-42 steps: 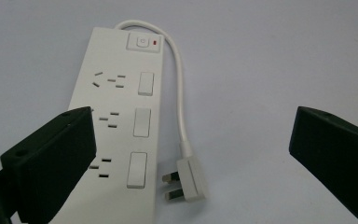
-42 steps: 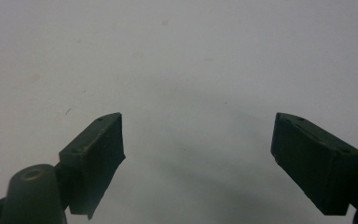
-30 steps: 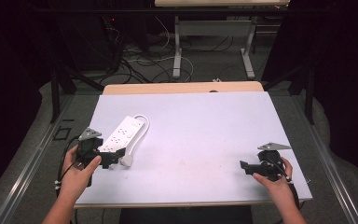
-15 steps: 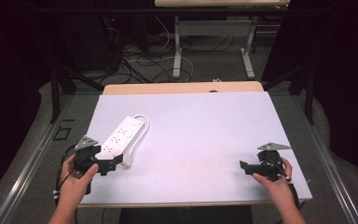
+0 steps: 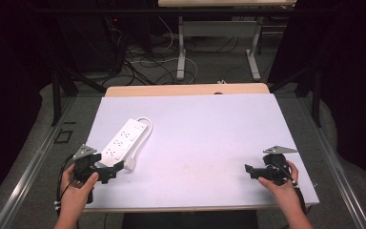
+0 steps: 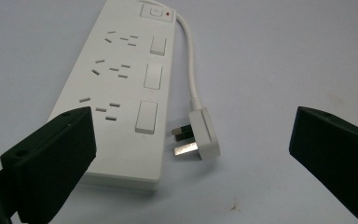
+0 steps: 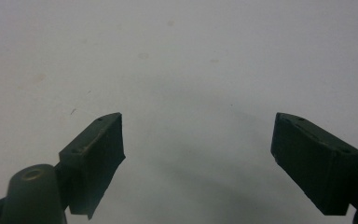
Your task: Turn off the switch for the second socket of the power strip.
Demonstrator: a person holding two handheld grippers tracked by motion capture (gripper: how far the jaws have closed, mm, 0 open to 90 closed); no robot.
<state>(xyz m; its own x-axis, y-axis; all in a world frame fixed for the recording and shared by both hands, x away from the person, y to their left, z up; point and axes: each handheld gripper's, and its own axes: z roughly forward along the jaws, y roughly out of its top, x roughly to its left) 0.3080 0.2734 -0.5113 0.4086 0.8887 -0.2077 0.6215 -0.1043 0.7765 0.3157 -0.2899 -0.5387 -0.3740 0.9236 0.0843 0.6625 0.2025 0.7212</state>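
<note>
A white power strip [image 5: 120, 140] lies on the left part of the white table [image 5: 205, 138], its short cable looping back to a white plug [image 5: 130, 163] beside it. From the left gripper view the power strip [image 6: 116, 88] has three sockets with switches, and the plug [image 6: 200, 140] lies on its side with its pins bare. My left gripper [image 5: 108, 171] is open at the table's front left, just in front of the strip's near end, holding nothing. Over at the front right, my right gripper [image 5: 249, 171] is open above bare tabletop [image 7: 182, 70].
A wooden strip [image 5: 186, 89] edges the table's far side. Beyond it the floor holds cables and the legs of another table [image 5: 181, 47]. Dark curtains flank both sides. A metal rail [image 5: 33, 162] runs along the floor at the left.
My left gripper has drawn back toward the table's front edge, away from the power strip. The right gripper has stayed where it was.
</note>
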